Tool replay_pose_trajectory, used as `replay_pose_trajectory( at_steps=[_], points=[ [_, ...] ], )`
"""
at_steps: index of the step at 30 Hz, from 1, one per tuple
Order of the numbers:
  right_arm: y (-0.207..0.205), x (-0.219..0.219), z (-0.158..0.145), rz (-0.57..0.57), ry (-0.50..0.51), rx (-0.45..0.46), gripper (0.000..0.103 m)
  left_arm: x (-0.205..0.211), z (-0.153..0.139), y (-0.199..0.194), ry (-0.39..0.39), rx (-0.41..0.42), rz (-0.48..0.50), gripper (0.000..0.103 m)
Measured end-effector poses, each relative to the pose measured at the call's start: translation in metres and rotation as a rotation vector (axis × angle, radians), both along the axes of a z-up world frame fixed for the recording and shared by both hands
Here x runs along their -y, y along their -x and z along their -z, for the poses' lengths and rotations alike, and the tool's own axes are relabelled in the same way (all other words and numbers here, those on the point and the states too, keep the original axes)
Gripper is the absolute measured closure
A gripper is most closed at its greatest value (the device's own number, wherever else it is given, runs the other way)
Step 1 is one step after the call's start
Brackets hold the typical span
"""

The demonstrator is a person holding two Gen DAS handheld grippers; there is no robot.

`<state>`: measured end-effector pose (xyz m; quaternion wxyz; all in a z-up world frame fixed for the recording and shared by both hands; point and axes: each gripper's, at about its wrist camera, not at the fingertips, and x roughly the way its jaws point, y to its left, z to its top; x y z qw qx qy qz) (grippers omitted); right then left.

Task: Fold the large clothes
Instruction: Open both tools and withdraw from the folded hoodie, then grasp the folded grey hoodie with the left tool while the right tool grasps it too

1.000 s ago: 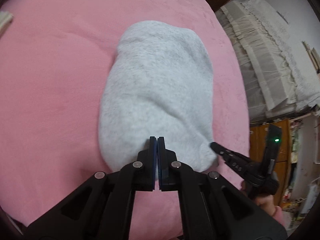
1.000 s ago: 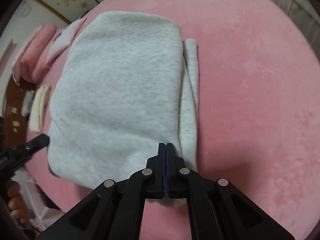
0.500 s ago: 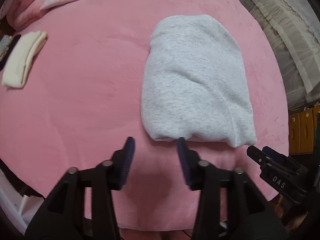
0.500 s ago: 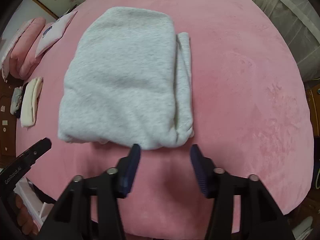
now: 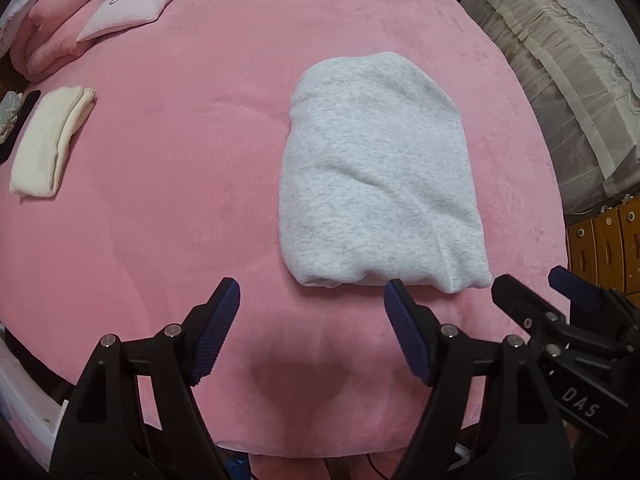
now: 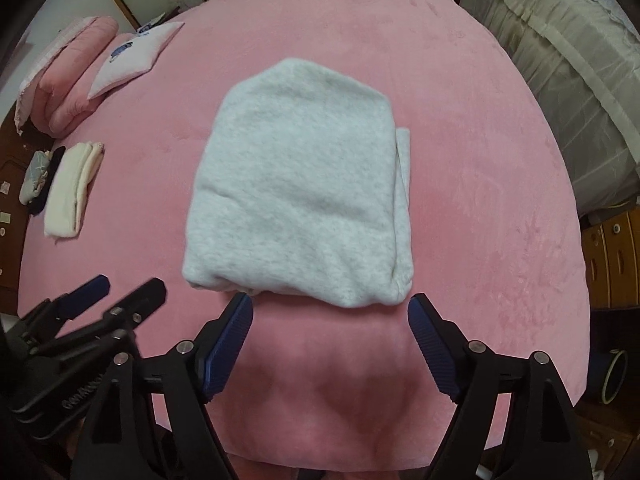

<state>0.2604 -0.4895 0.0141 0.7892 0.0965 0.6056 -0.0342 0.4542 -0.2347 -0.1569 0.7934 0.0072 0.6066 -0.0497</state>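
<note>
Dim, even indoor light, no glare. Soft shadow patches on the pink bedspread point(image 5: 160, 200) under both cameras. Strong fisheye bending, dark vignetted corners. Right-wrist view slightly soft; grey garment point(image 6: 296, 200) weave smeared.

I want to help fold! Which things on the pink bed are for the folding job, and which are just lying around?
For the job: grey garment, folded; left gripper and right gripper, both opening, nothing between them.

Just lying around: cream cloth, white pillow, pink quilt, pink bed.
</note>
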Motion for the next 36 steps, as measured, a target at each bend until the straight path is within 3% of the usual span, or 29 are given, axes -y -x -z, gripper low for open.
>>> replay_pose_trajectory(
  at_steps=[9,36],
  points=[
    [-0.016,0.009,-0.02,0.034,0.006,0.013,0.019,-0.001,-0.014,-0.006,-0.008,0.023,-0.001,0.027],
    [-0.044,0.023,-0.004,0.061,-0.013,-0.047,0.015,0.006,-0.012,-0.027,-0.014,0.009,-0.004,0.025]
  ],
)
